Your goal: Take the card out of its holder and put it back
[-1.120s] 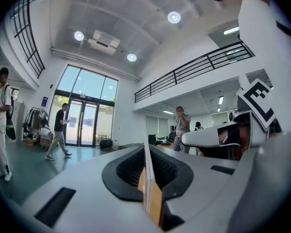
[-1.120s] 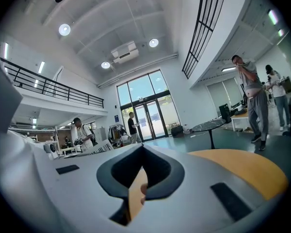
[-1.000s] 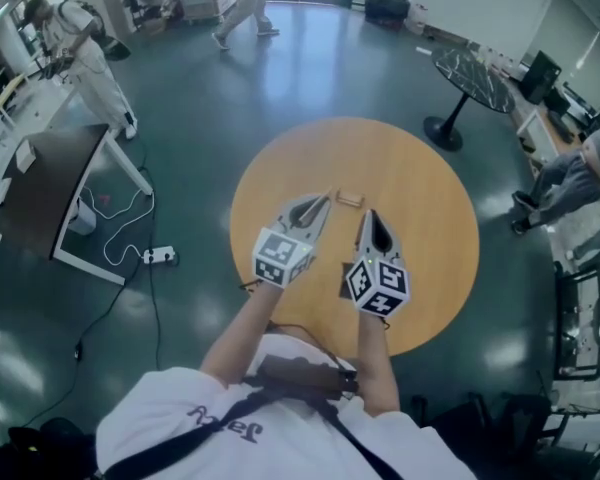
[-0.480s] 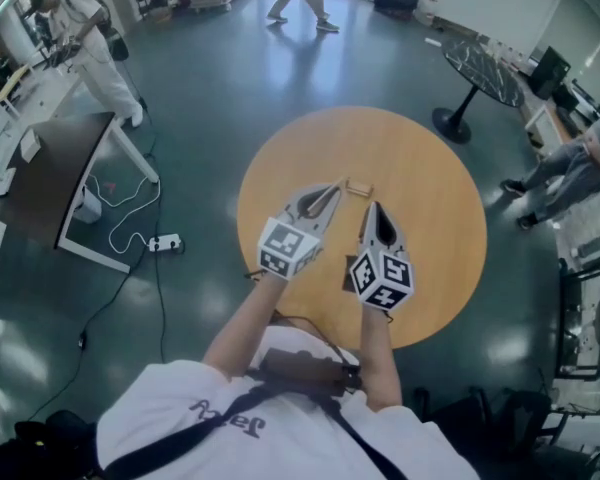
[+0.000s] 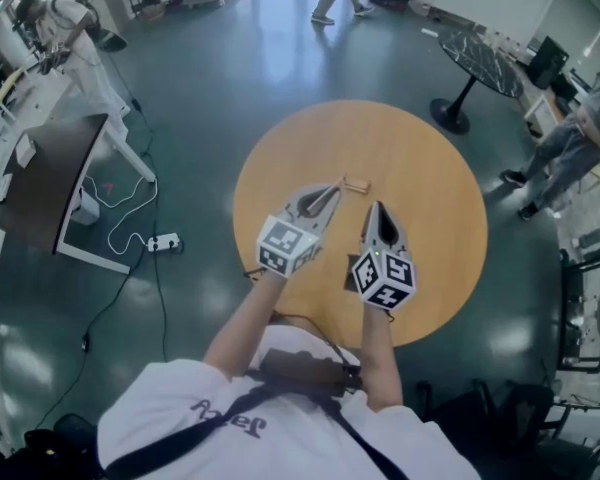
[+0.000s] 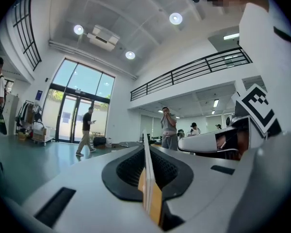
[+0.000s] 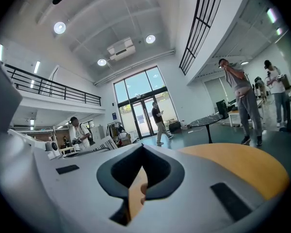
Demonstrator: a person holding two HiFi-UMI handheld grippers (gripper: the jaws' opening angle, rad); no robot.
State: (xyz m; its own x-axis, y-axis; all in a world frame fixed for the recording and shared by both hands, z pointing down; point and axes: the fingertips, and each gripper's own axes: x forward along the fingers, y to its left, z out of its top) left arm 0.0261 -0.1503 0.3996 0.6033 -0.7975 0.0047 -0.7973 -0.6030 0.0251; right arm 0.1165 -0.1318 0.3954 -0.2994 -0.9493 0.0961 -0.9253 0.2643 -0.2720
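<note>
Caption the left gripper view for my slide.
Left gripper shut on a thin white card, seen edge-on, with the right gripper alongside and people in the hall beyond.

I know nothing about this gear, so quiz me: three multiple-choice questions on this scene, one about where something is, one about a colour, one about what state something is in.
1. Where is the small wooden holder?
A) On the floor
B) On the round table, just past the tip of the left gripper
C) On the dark desk

2. What colour is the round table's top?
A) Black
B) White
C) Tan wood

3. What are the left gripper's fingers doing?
A) Spread wide and empty
B) Closed on a thin white card
C) Closed on a pen

Answers:
1 B: the head view shows the holder lying on the table right ahead of that gripper.
2 C: the top is a warm tan wood against the dark green floor.
3 B: the left gripper view shows the card standing on edge, pinched between the fingers.
</note>
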